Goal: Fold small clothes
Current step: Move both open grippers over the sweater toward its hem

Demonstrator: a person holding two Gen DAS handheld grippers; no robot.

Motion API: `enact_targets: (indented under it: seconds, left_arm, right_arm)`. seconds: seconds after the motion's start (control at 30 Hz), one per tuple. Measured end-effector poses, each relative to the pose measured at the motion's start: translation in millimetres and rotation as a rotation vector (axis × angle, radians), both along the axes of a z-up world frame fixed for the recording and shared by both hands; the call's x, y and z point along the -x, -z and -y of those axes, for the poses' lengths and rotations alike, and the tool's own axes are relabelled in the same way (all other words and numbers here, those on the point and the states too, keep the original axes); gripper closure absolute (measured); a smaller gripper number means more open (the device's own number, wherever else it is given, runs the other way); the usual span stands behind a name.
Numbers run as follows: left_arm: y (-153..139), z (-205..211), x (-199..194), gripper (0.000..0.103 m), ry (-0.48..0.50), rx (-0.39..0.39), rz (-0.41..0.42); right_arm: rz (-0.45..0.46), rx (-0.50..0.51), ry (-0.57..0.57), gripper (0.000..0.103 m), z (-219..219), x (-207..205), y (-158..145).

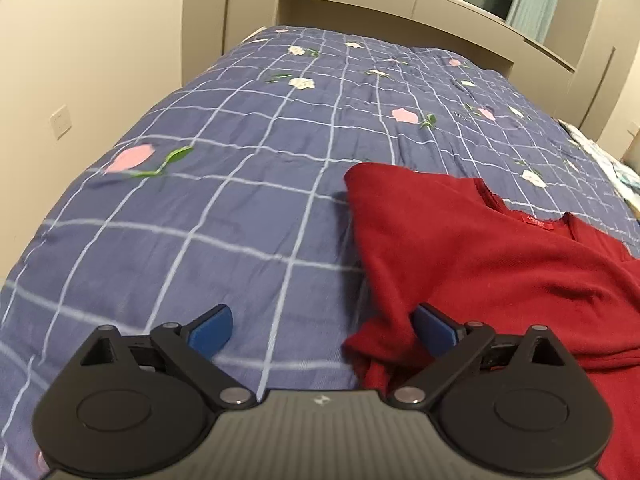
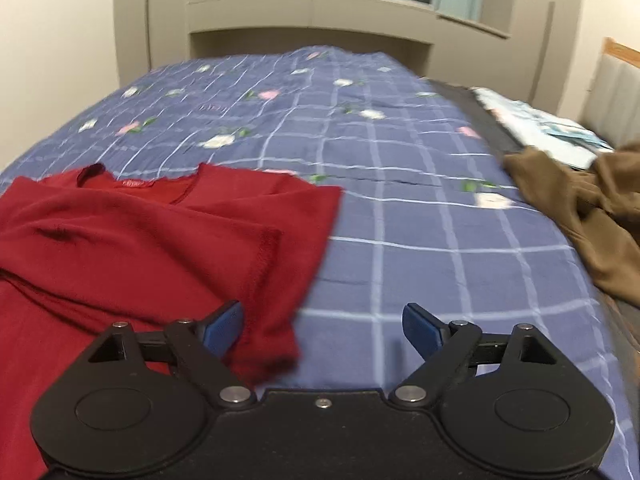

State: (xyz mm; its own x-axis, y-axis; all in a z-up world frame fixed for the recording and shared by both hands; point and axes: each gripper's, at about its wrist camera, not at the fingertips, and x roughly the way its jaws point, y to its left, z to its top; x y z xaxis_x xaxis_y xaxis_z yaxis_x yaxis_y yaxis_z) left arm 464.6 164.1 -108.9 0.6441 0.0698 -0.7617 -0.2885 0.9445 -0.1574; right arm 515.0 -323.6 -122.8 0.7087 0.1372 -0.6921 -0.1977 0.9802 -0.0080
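Two garments lie on one bed: a red top (image 1: 480,264) and a brown garment (image 2: 592,216); there is also one pale printed cloth (image 2: 536,128) at the far right of the right wrist view, and one quilt (image 1: 240,200) (blue, white grid, scattered flowers) under everything. Two grippers show, each with two blue pads. The left gripper (image 1: 322,326) stands wide open, released, gripping nothing; its left pad (image 1: 212,330) hangs over bare quilt, and its right pad (image 1: 434,328) sits against a bunched edge of the red top, though whether it truly touches the cloth is hard to tell. The top spreads ahead of and to the right of these jaws, collar and label farther off. The right gripper (image 2: 322,326) is likewise spread wide and holds nothing; its left pad (image 2: 224,328) lies over the top's folded-over near edge (contact cannot be judged), and its right pad (image 2: 424,328) is over bare quilt. From these jaws the top lies ahead and to the left, with a flap doubled over its middle; the brown garment is well off to the right, apart from the top. The top's lower part is hidden under both gripper bodies, the brown garment is cut off by the frame edge, and the right wrist view is blurred, so the quilt's flowers and the pale cloth's print are indistinct.
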Motion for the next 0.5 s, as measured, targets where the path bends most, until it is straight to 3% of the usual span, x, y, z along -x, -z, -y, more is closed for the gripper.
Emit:
enact_targets:
  seconds: [0.17,0.3,0.5]
  left_arm:
    - [-20,1,29,0.002,-0.042,-0.001,0.017]
    - [-36,8,63,0.001,-0.029,-0.023,0.039]
    - [-45,22,120,0.001,0.000,0.009,0.030]
  right_arm:
    - [0.100,-0.024,0.028,0.002,21,53,-27]
    - [0.187,-0.002,-0.018,0.001,25,99,-50]
    - [0.168,-0.041,-0.048,0.001,24,150,-64]
